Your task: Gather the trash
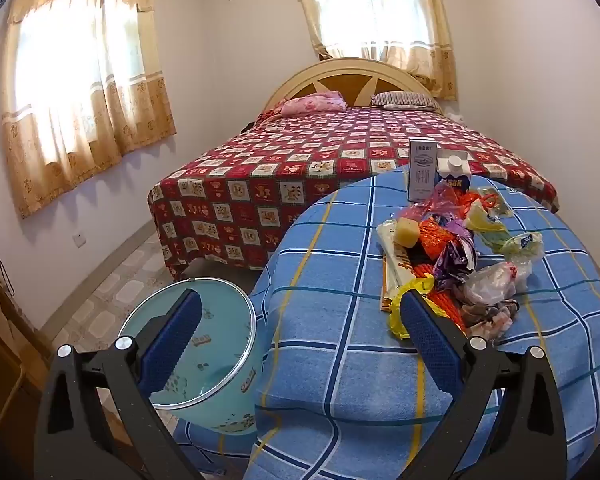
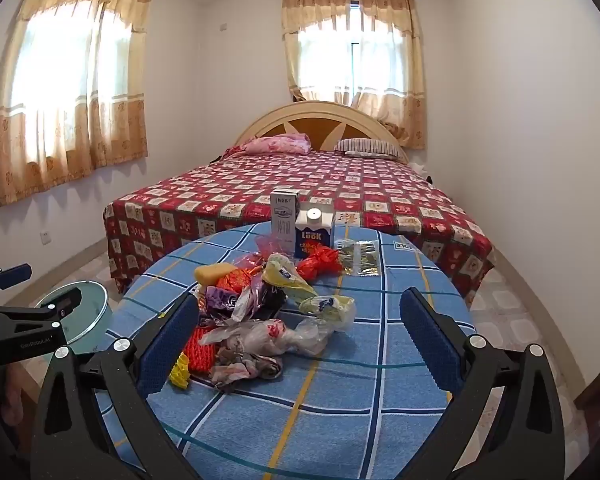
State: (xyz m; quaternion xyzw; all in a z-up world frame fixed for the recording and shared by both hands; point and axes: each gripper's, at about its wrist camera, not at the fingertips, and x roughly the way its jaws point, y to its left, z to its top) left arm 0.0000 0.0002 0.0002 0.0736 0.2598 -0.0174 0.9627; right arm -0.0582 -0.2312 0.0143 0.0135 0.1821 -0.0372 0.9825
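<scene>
Both sets of tongs are spread wide with nothing between the pads. The left gripper (image 1: 300, 340) hangs over the near edge of the round table (image 1: 340, 380), its left finger in front of the pale blue bin (image 1: 220, 360) that stands on the floor just beside the table, its right finger (image 1: 432, 344) close to the yellow plastic at the near end of the trash pile (image 1: 452, 264). Whether that pad touches the plastic I cannot tell.

The right gripper (image 2: 300, 336) sits lower over the blue checked cloth, jaws apart, and the trash pile (image 2: 260, 312) lies mostly between and ahead of its fingers: crumpled clear bags, orange and red wrappers, purple foil, a yellow sponge-like block (image 2: 214, 272), pale yellow-green bags. Nothing is clamped. At the far left of this view the left gripper (image 2: 32, 292) shows side-on above the bin (image 2: 96, 312).

Behind the pile, two cartons stand upright at the far rim of the table: a tall white box (image 2: 284, 220) and, just beside it, a blue and white carton (image 2: 314, 232) with a round cap. A flat clear packet (image 2: 358, 258) lies to their right.

Beyond the table is a bed (image 2: 300, 188) with a red patterned cover, and two curtained windows.
</scene>
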